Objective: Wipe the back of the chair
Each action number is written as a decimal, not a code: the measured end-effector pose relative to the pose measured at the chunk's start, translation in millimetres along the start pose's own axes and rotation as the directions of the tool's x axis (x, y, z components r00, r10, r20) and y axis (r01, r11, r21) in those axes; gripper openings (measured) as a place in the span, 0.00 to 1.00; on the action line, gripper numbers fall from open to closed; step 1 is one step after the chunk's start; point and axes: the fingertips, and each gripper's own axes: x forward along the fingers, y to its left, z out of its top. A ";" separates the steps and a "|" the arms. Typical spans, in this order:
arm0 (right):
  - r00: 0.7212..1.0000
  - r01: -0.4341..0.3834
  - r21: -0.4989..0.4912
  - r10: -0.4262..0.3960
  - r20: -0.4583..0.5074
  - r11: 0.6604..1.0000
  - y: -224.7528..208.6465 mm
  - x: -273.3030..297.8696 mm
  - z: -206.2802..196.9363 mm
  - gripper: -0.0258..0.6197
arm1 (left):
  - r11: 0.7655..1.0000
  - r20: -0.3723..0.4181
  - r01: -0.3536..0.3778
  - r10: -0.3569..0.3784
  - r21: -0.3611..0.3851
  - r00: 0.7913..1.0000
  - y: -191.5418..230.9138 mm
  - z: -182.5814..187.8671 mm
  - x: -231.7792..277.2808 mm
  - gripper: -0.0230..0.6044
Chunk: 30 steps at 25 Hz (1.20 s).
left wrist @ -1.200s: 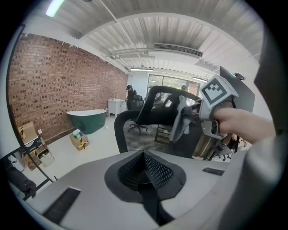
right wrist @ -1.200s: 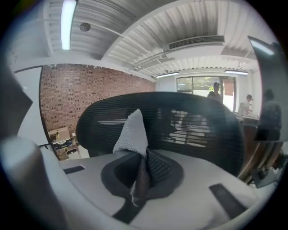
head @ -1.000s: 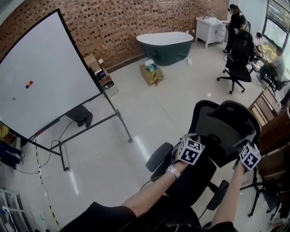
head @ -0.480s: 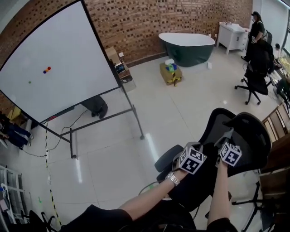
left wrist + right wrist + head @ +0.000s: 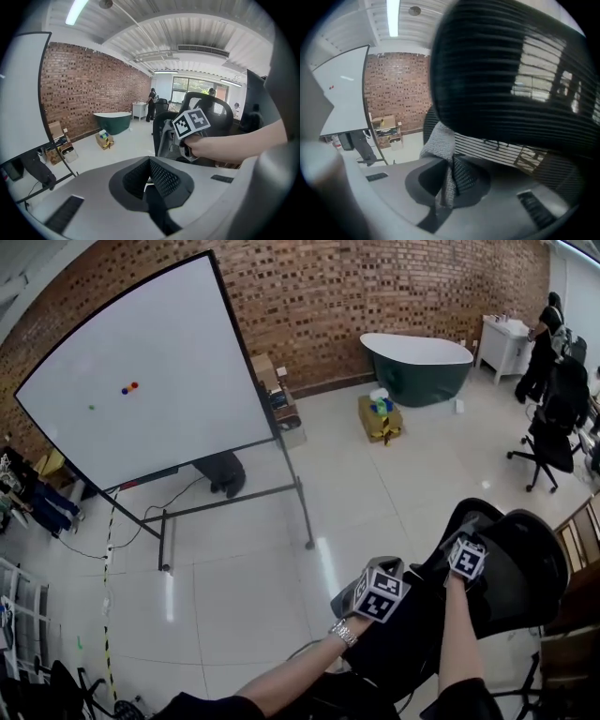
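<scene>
Black office chair (image 5: pixel 530 563) is standing right under both outstretched forearms. Right gripper (image 5: pixel 449 180) is clamping a grey cloth (image 5: pixel 440 145) at the chair's mesh back. Left gripper (image 5: pixel 149 185) is hovering left of the chair, jaws closed, empty.

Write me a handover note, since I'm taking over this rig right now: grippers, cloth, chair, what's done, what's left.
Left gripper: shut, empty, held to the left of the chair.
Right gripper: shut on the grey cloth, up at the chair's mesh back.
Done: cloth gripped and brought to the back; how much is wiped cannot be told.
Left: wipe across the back.
</scene>
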 end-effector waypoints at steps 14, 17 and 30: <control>0.870 0.462 0.000 -0.453 -0.193 0.887 -282.1 -150.3 -158.2 0.06 | 0.989 0.024 0.144 -0.145 0.014 0.989 -53.4 17.3 27.4 0.04; 0.862 0.468 0.048 -0.444 -0.243 0.882 -288.9 -168.0 -193.4 0.06 | 0.989 0.028 0.149 -0.149 0.011 0.988 -55.8 17.3 27.8 0.04; 0.990 -0.129 0.008 0.129 -0.050 0.992 21.2 -7.6 -49.7 0.06 | 0.997 0.031 0.072 -0.071 -0.011 0.997 -34.0 18.3 24.2 0.04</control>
